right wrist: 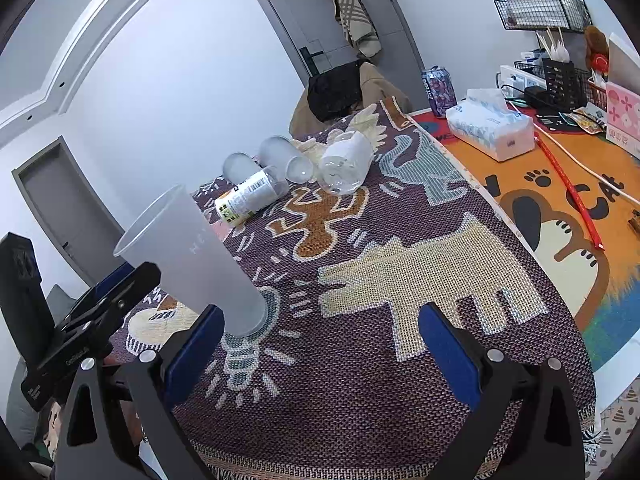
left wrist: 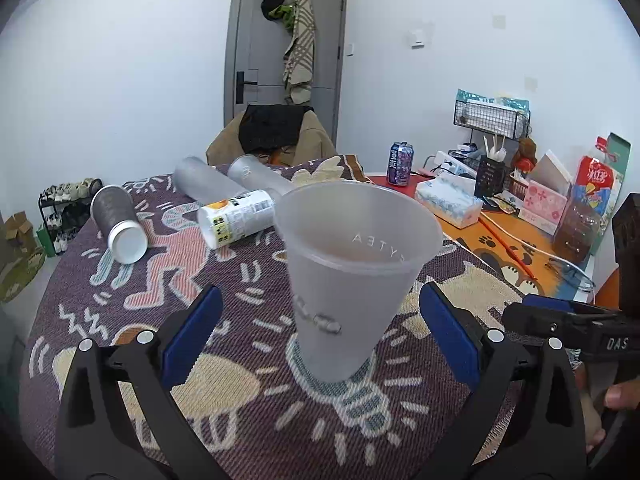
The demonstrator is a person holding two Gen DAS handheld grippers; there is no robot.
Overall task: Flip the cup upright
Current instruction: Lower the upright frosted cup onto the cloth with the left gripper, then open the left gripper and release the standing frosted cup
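A frosted translucent cup [left wrist: 348,276] stands upright on the patterned cloth [left wrist: 224,408], mouth up. My left gripper [left wrist: 320,336] is open, its blue pads on either side of the cup's lower half with gaps on both sides. In the right wrist view the same cup [right wrist: 192,256] stands at the left, just beyond my left finger. My right gripper [right wrist: 320,344] is open and empty over the cloth [right wrist: 360,380]. The left gripper's body [right wrist: 92,320] shows at the left edge there.
Several cups lie on their sides at the far end of the cloth: a grey one [left wrist: 118,222], a labelled one [left wrist: 236,218], frosted ones [left wrist: 208,184], and a clear one [right wrist: 346,164]. An orange mat [right wrist: 568,200] on the right holds a tissue box [right wrist: 490,126], a can [right wrist: 439,90] and racks.
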